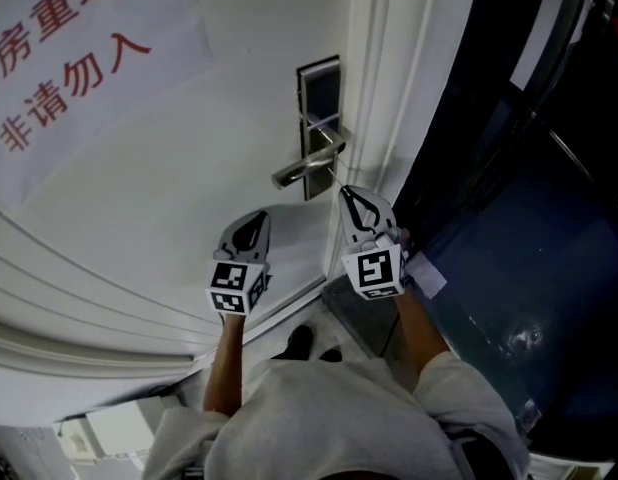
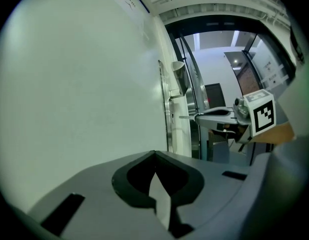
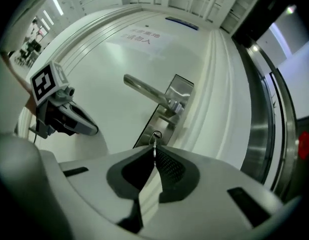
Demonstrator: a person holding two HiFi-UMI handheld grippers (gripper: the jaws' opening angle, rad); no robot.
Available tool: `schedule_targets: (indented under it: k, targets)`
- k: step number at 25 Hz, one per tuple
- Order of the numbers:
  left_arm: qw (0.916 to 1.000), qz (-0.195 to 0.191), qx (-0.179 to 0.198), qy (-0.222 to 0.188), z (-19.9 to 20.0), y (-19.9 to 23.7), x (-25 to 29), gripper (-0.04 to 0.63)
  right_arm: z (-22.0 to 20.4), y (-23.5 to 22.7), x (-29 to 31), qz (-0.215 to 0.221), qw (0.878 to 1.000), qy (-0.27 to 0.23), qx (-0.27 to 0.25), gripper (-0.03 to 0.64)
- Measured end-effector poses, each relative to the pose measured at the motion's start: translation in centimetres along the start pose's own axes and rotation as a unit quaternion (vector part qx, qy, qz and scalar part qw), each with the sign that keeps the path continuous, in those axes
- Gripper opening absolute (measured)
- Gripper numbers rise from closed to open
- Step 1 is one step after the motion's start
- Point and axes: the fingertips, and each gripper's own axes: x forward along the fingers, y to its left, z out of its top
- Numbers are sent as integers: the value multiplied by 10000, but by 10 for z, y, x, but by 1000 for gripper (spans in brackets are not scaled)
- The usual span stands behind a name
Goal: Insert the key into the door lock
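Observation:
A white door carries a steel lock plate (image 1: 319,118) with a lever handle (image 1: 304,168) across it. In the right gripper view the keyhole (image 3: 155,134) sits low on the lock plate (image 3: 172,101), under the lever handle (image 3: 144,89). My right gripper (image 1: 345,193) is shut on a small metal key (image 3: 154,144), whose tip is at the keyhole; I cannot tell whether it has entered. My left gripper (image 1: 257,216) hovers shut and empty before the bare door, left of the lock. In the left gripper view the right gripper (image 2: 202,116) points the key (image 2: 187,117) at the door's edge.
A white notice with red characters (image 1: 59,48) is stuck on the door at upper left. The moulded door frame (image 1: 389,88) runs right of the lock, with dark glass (image 1: 509,218) beyond it. The person's shoes (image 1: 301,343) stand close to the door's foot.

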Motion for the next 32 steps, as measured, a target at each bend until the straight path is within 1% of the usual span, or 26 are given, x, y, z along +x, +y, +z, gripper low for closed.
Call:
schedule_targets:
  k: [3,7,9,11,13,17,20,23,25,28,32]
  targets:
    - [10000,-40,-13,-10,1,-3,0,17,7,-4,4,48,9966,31,-822,29]
    - [10000,-78,-48,-3,-1,-5,-2,17,6,-5,9,97,9864,145,-1637,29]
    - [9999,-100,-42,3,-1,-5,-2,16,4,-3,11,85,9760,189,-2168,29]
    - [9999,-108,-26,6,-1,-4,-3,17,4,0,14,80,9621,216,-2718,29]
    - [9999,-108,-20,14,-2,-4,-4,17,4,2,15,86,9503,216,-3106,29]
    - [9999,-116,-51,16,-4,-3,-4,17,4,2,18,89,9346,238,-3547,29]
    - [9999,-124,-63,1,-3,-3,-4,17,3,3,21,64,9198,276,-3914,29]
    - [9999,-136,-80,43,-5,-3,-4,17,2,4,24,64,9086,315,-4165,29]
    - [9999,-151,-60,47,-5,-5,-3,17,1,4,26,71,9036,336,-4270,29]
    - [9998,-193,-35,2,-3,-9,-1,17,2,3,29,62,8994,355,-4355,29]
    - [9997,-242,-30,19,-4,-11,2,17,1,5,33,26,8857,409,-4625,29]
